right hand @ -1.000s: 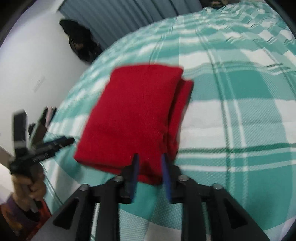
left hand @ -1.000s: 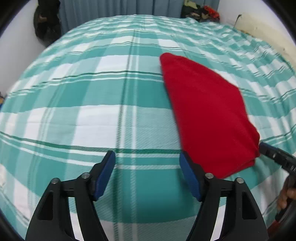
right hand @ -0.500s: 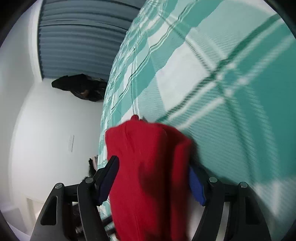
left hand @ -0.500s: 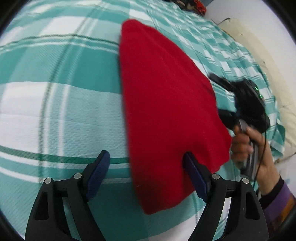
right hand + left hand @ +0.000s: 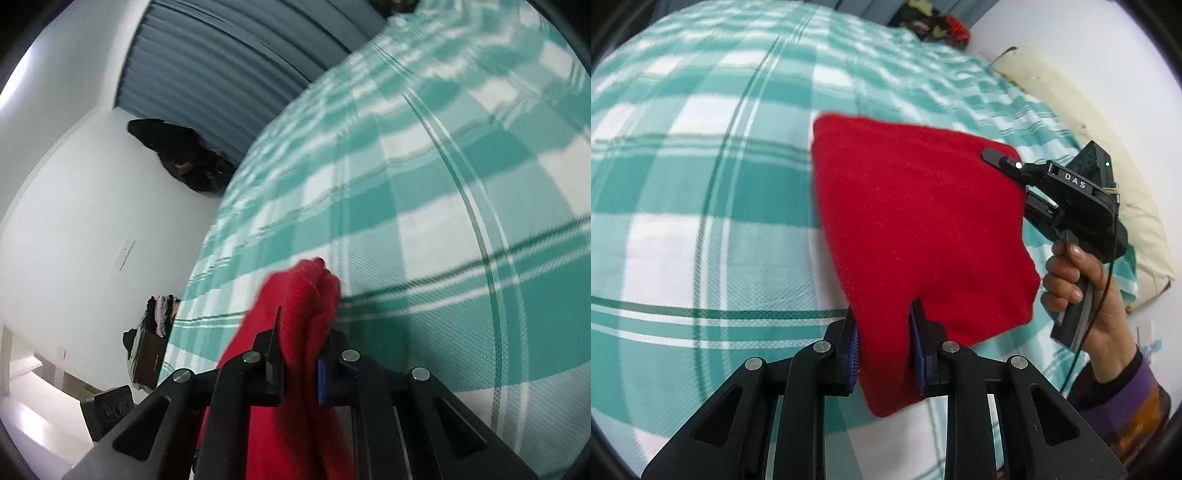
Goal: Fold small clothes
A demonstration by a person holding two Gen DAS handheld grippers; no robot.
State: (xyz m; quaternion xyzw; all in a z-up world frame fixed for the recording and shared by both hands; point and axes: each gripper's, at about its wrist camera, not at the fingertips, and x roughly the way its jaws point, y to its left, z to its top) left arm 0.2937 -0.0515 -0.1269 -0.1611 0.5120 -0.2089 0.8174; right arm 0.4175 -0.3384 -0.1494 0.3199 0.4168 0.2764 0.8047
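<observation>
The bed's teal-and-white checked woven cover (image 5: 701, 229) spreads below me, a ribbed blue-grey curtain (image 5: 229, 62) beyond it. Above the bed, my left hand-held gripper (image 5: 884, 343) and right hand-held gripper (image 5: 298, 356) each clamp the folded, fuzzy red cloth (image 5: 916, 229).

Bedspread (image 5: 701, 192) left of cloth (image 5: 916, 229) — open, flat passage. Right side — blocked by right gripper (image 5: 997, 162) and pillow (image 5: 1108, 166).
</observation>
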